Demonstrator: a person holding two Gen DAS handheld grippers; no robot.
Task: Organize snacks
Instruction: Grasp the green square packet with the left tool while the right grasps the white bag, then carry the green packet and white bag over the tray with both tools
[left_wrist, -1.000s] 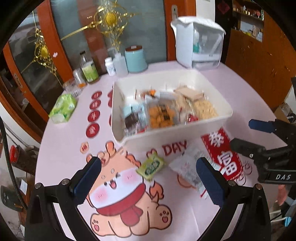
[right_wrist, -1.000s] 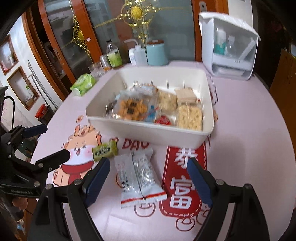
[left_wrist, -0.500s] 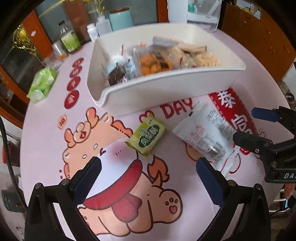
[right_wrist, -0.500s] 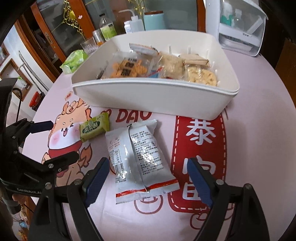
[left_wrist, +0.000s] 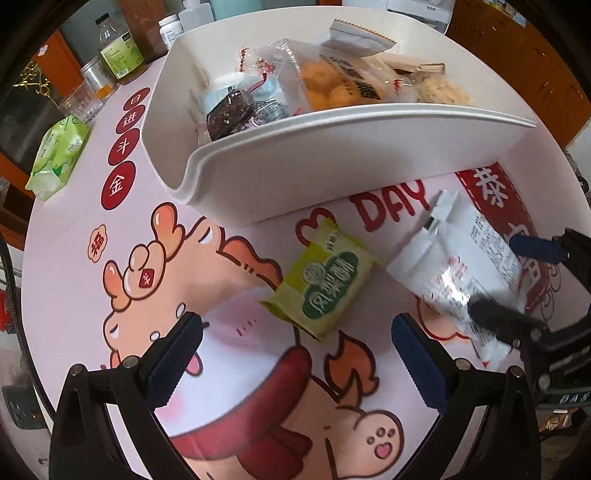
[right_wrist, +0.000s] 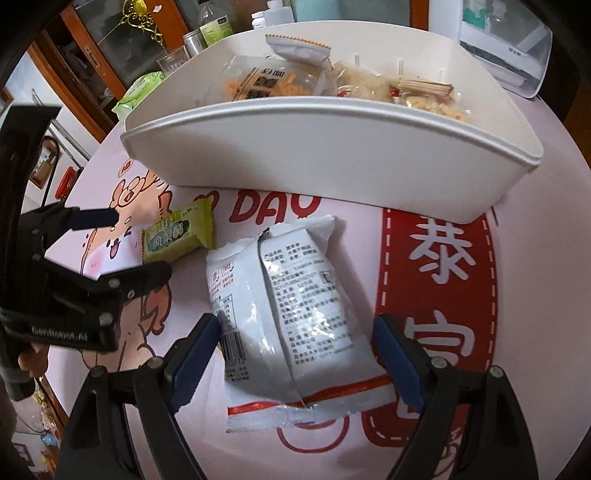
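Over the last second we have brought both tools down and forward: the bin and the loose packets now fill far more of each view, so we judge the approach nearly over and the pick-up about to begin.

Our left hand-held gripper (left_wrist: 295, 354) hangs low over the tabletop (left_wrist: 74, 229), fingers spread wide and holding nothing, with the green snack packet (left_wrist: 325, 284) just beyond the gap between them, lying flat on the cartoon print. Our right hand-held gripper (right_wrist: 295, 358) is likewise spread and empty, its blue pads (right_wrist: 195, 358) straddling the near end of the silver-white snack packet (right_wrist: 291, 310), which lies face down with its red-striped seal toward us; whether the pads touch the wrapper we cannot tell.

Both packets sit side by side, close together, just in front of the near wall of the white storage bin (left_wrist: 332, 158), which already holds several wrapped snacks.

We reckon these two packets are what remains to be put away.
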